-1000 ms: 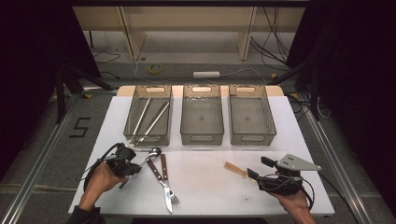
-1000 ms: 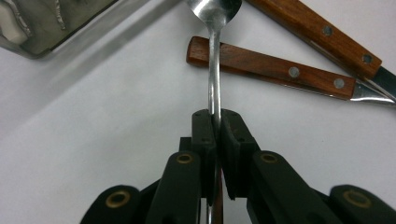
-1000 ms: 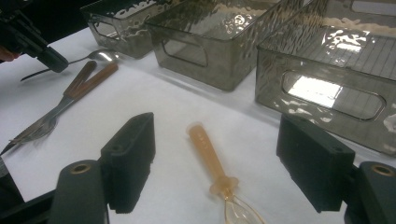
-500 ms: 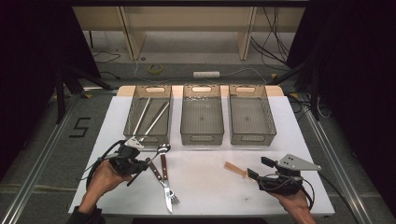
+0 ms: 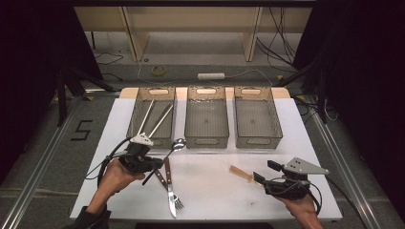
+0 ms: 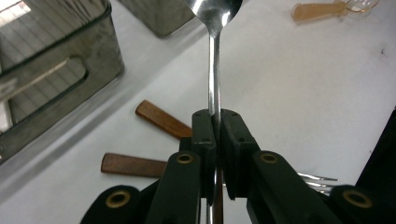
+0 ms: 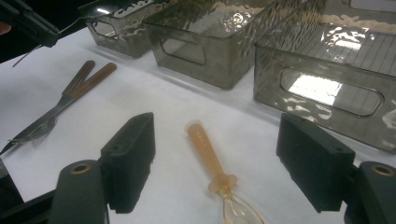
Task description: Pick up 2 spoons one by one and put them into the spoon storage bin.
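My left gripper [image 5: 154, 166] is shut on the handle of a metal spoon [image 5: 177, 144], whose bowl points toward the front of the left bin [image 5: 139, 110]. In the left gripper view, the spoon [image 6: 214, 56] runs straight up out of the closed jaws of my left gripper [image 6: 215, 128], above the table. My right gripper [image 5: 260, 178] stands open at the front right. An orange plastic spoon [image 7: 205, 149] lies on the table between the jaws of my right gripper [image 7: 219, 140], handle pointing away and untouched.
A wooden-handled fork [image 5: 172, 193] and knife [image 5: 160, 178] lie crossed just right of my left hand. Three grey see-through bins stand in a row at the back. The left one holds two long metal pieces [image 5: 160, 119]; the middle [image 5: 206, 140] and right [image 5: 258, 140] bins look bare.
My left gripper has carried the metal spoon to the right and a little forward, so its bowl is now near the left bin's front. The right gripper has stayed put.
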